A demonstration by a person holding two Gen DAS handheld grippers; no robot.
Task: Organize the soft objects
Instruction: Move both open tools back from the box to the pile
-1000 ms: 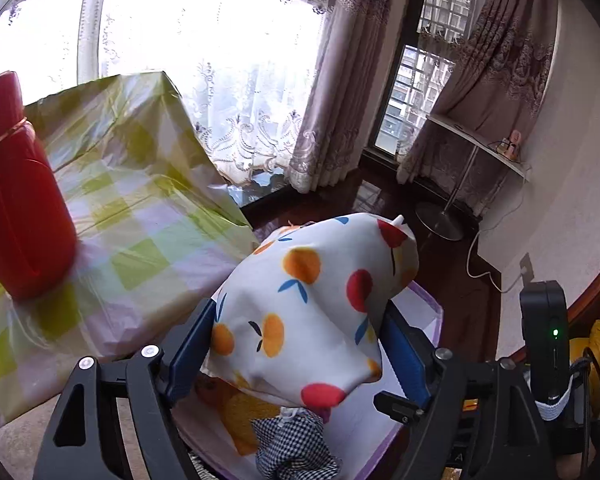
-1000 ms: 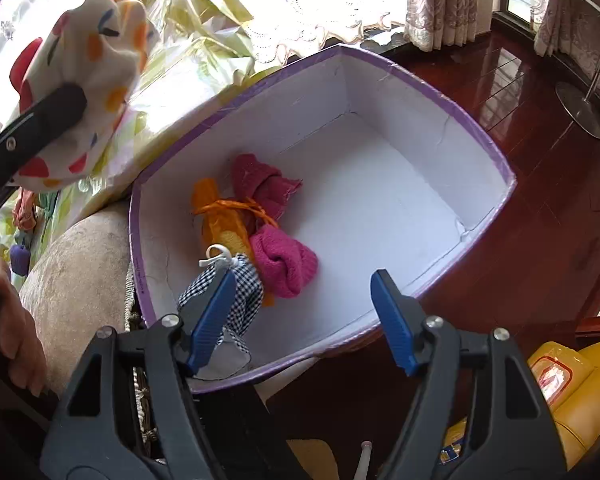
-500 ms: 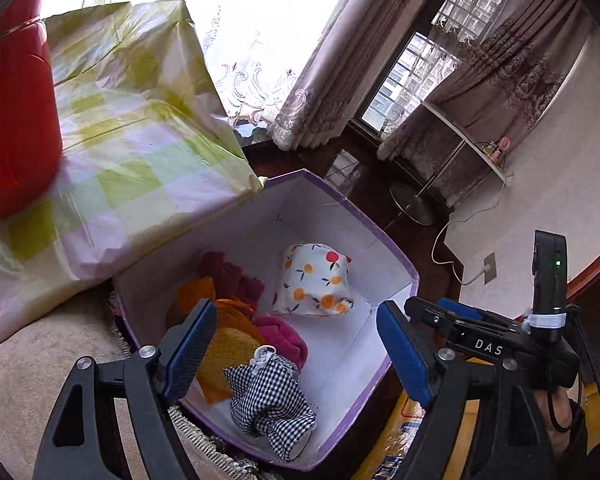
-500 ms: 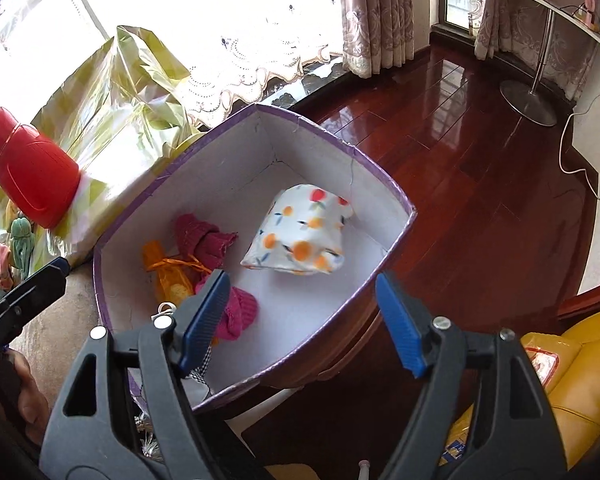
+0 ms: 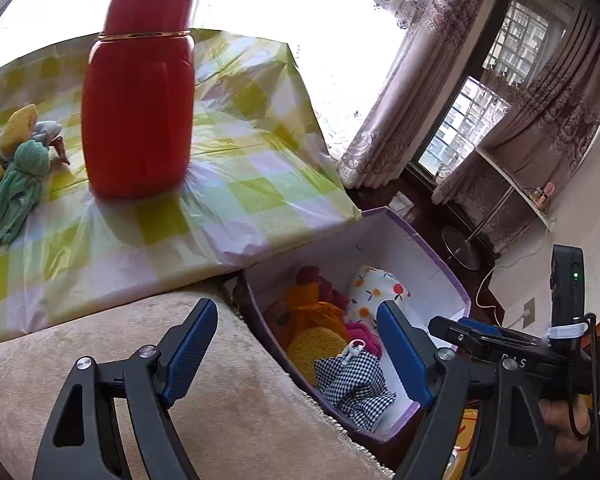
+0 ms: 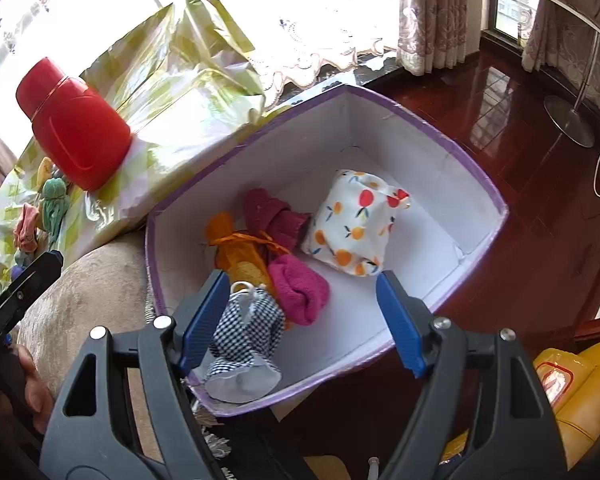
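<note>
On the checked cloth left of the purple-rimmed box (image 6: pixel 440 128) lie a green soft toy (image 6: pixel 55 204) and other small soft pieces, with a red flask (image 6: pixel 76 124) standing just beside them. The left gripper (image 5: pixel 296 350) hangs wide and empty over the beige cushion beside the box. Inside the box, an orange bundle (image 6: pixel 240 252), maroon cloth (image 6: pixel 272 212), pink roll (image 6: pixel 300 288) and checked pouch (image 6: pixel 248 328) crowd its left end; the fruit-print pouch (image 6: pixel 352 224) rests toward the middle. The right gripper (image 6: pixel 300 312) stands wide above the box, nothing between its pads.

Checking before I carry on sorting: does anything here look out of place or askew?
One thing: a hard red flask stands upright on the checked tablecloth beside the loose soft items, though it is not soft. The purple-rimmed box looks intact, and the fruit-print pouch lies inside it.
</note>
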